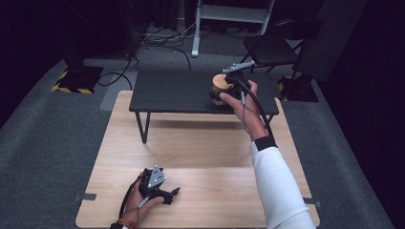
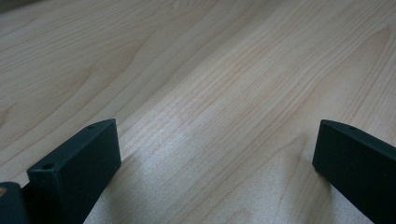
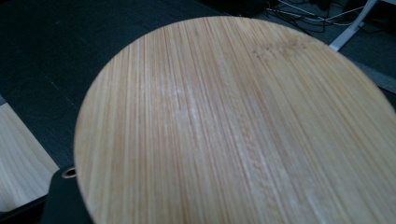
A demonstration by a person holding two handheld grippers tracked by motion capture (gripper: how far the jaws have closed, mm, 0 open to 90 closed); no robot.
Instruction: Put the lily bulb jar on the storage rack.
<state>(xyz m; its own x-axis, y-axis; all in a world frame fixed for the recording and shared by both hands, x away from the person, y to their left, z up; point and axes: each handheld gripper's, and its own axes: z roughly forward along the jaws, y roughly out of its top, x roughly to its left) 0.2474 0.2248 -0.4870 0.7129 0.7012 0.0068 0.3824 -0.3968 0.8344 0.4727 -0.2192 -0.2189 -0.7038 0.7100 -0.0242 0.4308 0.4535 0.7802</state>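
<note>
Right tool (image 1: 228, 90) reaches a lidded jar (image 1: 220, 86) at two o'clock on the dark upper table (image 1: 176, 90), apparently gripping it; placement looks unfinished. Left tool (image 1: 165, 193), jaws wide, rests at seven o'clock.

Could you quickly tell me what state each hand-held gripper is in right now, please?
Left hand-held gripper: open, jaws wide apart over the bare wooden table, holding nothing.
Right hand-held gripper: at the round bamboo lid; open or shut cannot be told.
</note>
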